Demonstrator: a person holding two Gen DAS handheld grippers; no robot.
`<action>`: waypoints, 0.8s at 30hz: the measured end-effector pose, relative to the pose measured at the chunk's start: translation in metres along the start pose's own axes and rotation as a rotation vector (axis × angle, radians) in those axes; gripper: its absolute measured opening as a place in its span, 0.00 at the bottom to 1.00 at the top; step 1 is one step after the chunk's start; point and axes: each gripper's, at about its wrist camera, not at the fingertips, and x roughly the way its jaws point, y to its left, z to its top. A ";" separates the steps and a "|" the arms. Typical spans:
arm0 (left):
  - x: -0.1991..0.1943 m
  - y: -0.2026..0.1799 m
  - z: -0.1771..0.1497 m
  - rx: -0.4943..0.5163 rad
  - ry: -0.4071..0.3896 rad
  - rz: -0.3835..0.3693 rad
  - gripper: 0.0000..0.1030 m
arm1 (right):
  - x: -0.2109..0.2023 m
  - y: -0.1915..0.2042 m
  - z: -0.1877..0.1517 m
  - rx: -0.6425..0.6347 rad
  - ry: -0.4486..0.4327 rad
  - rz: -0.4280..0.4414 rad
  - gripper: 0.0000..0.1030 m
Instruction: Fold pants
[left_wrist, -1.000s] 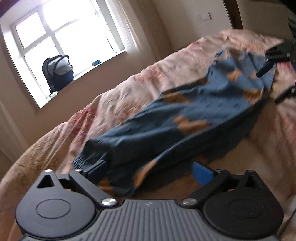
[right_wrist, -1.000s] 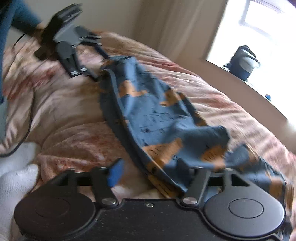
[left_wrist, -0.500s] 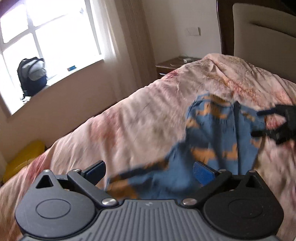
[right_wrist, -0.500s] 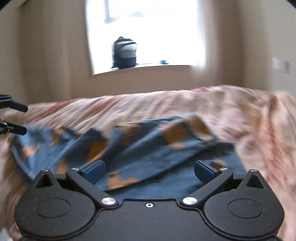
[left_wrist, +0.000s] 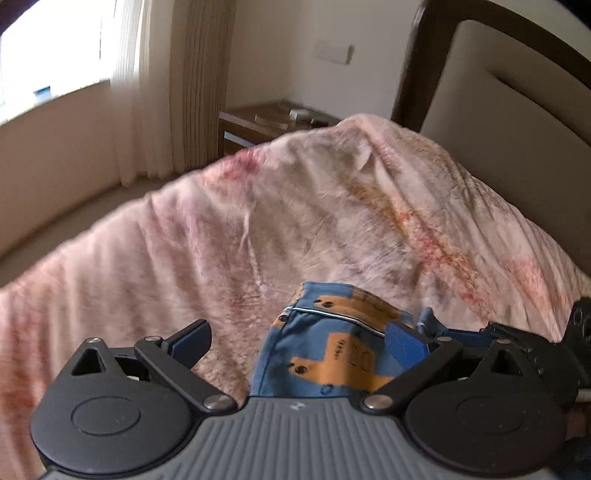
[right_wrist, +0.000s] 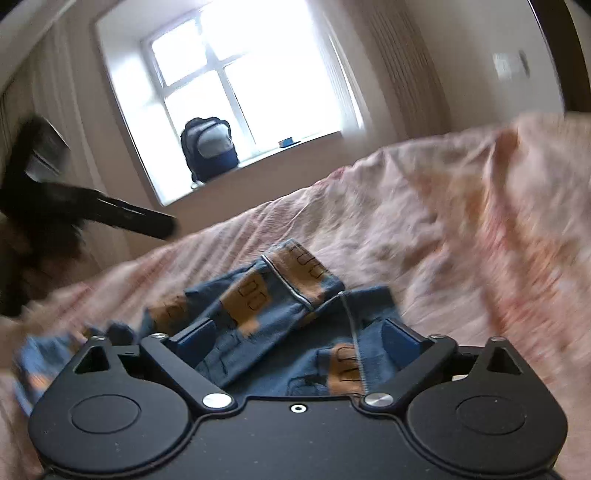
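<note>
Your right gripper stands wide apart, its jaws having just been closing a little from their widest, and nothing is pinched: the blue cotton pants printed with orange blocks lie bunched on the bed directly below and ahead of the blue pads, cloth showing between them but not pressed by either. Your left gripper is likewise released, with the folded edge of the pants under its right-hand pad and bare pink-and-cream patterned quilt under its left-hand one. In my judgement you are between folds, so take the moment to read the cloth — the white-piped hem sits just beyond the right fingertips, and the heap looks uneven rather than flat. Before the next fold, I would smooth the lump down, then take one corner of the nearer edge with each gripper, only the layers you mean to carry, and bring them over together so the edges meet squarely. The two grippers are close to one another here, so keep them from knocking. As for containers, there is only the dark blue and grey backpack standing on the windowsill well beyond the fingers; it appears zipped, and what it holds cannot be seen.
</note>
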 end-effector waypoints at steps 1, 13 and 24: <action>0.007 0.007 0.000 -0.017 0.014 -0.014 0.98 | 0.002 -0.002 0.001 0.009 0.003 0.014 0.89; 0.055 0.036 0.010 -0.124 0.097 -0.160 0.57 | 0.041 -0.018 0.031 -0.028 0.022 -0.015 0.44; 0.039 -0.007 0.018 -0.003 0.068 -0.044 0.03 | 0.032 -0.020 0.028 -0.049 0.017 0.006 0.09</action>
